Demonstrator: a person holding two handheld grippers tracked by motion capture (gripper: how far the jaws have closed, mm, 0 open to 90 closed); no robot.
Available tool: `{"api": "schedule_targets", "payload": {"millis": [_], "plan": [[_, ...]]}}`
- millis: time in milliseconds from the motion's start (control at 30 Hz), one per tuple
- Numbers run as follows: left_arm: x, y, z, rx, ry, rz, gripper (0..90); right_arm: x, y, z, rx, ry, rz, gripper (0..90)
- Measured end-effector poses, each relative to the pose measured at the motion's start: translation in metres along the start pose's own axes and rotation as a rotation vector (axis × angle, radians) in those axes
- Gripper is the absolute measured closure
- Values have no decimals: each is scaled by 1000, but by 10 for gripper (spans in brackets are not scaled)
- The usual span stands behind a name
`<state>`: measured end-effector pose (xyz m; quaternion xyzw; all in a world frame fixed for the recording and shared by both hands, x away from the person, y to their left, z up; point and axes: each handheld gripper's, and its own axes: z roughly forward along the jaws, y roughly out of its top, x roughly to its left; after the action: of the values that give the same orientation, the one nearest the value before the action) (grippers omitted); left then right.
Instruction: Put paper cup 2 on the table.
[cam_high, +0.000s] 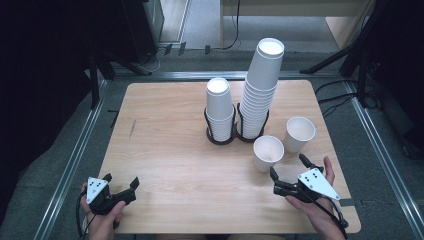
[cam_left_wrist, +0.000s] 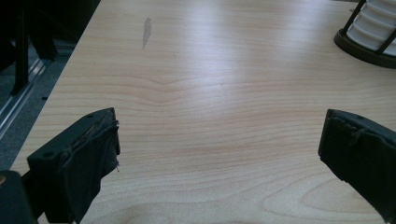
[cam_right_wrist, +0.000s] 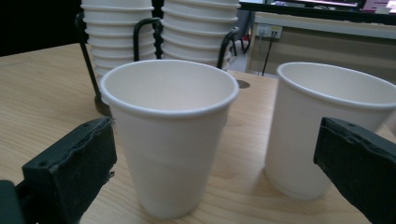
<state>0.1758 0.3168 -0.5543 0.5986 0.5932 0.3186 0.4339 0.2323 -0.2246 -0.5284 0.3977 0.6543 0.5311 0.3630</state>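
Wooden table (cam_high: 165, 150): both grippers' jaws gape wide, holding nothing.

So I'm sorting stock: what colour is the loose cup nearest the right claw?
White, the cup; clearest in the right gripper view.

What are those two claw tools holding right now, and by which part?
Nothing. The left gripper is open over bare table. The right gripper is open too, its jaws apart just short of the nearer paper cup.

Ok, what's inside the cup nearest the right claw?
The near cup shows bare white inner walls below its rim. Its bottom is hidden by the front wall. The right claw is open around it, not touching.
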Motion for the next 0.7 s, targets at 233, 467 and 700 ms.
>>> {"api": "schedule_targets", "payload": {"millis": [233, 467, 700], "plan": [[0, 0, 0, 2, 1, -2, 0, -23, -12, -13, 17, -72, 12, 0], [1, 0, 0, -2, -1, -12, 0, -42, -19, -23, 30, -132, 38, 0], [2, 0, 0, -3, -3, -16, 0, -64, -26, -41, 41, -197, 53, 0]]}}
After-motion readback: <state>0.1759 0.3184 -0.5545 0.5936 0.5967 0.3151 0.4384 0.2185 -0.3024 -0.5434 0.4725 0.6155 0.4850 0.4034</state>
